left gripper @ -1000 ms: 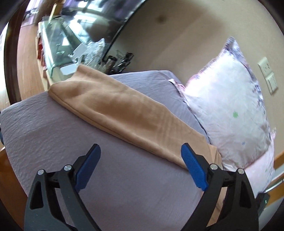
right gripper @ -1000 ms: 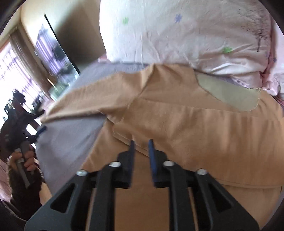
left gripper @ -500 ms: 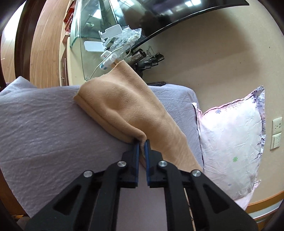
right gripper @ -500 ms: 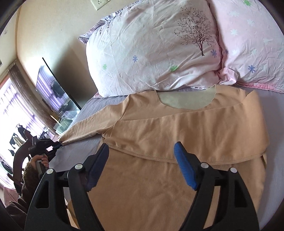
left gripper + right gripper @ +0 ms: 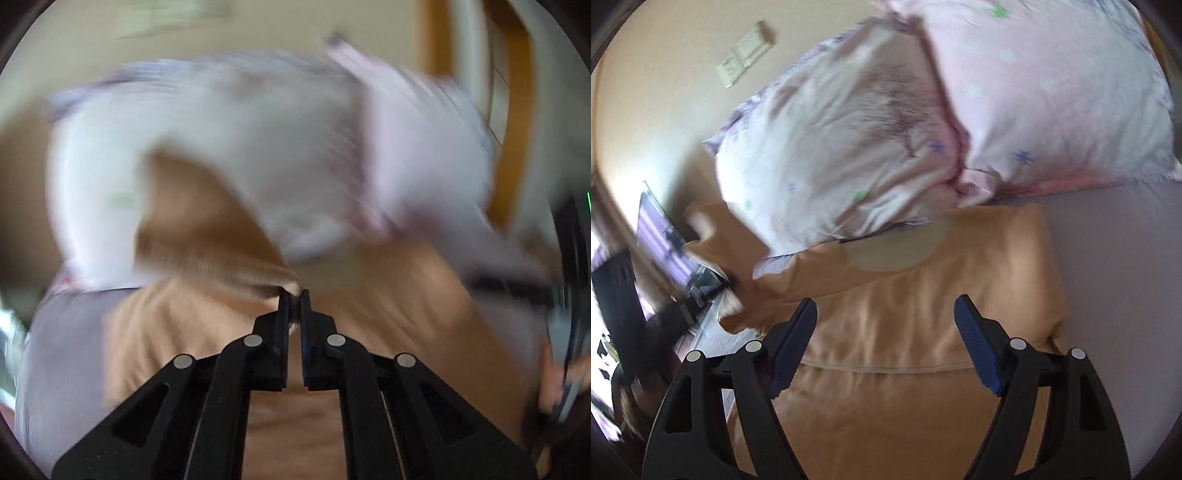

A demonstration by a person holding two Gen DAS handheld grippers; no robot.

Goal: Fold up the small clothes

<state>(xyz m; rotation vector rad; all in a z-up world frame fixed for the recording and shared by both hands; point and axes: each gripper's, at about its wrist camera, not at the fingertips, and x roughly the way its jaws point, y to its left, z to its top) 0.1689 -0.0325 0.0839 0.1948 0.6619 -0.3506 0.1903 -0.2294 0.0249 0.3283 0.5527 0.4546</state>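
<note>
A tan long-sleeved top [image 5: 923, 314] lies on the lilac bed sheet [image 5: 1119, 277], its neck near the pillows, one side folded over its body. My left gripper [image 5: 294, 295] is shut on the top's left sleeve [image 5: 207, 236] and holds it lifted above the body of the top [image 5: 406, 314]; the view is blurred by motion. The lifted sleeve also shows in the right wrist view [image 5: 716, 236]. My right gripper [image 5: 886, 314] is open and empty, above the folded body of the top.
Two pale pink printed pillows [image 5: 849, 140] [image 5: 1052, 85] lean on the beige wall at the head of the bed. A wall switch [image 5: 746, 55] is above them. A TV screen [image 5: 661, 236] and a glass stand are at the left.
My left gripper, shut on the sleeve, has swung it up and across toward the body of the top. My right gripper has stayed open and shifted over the folded side.
</note>
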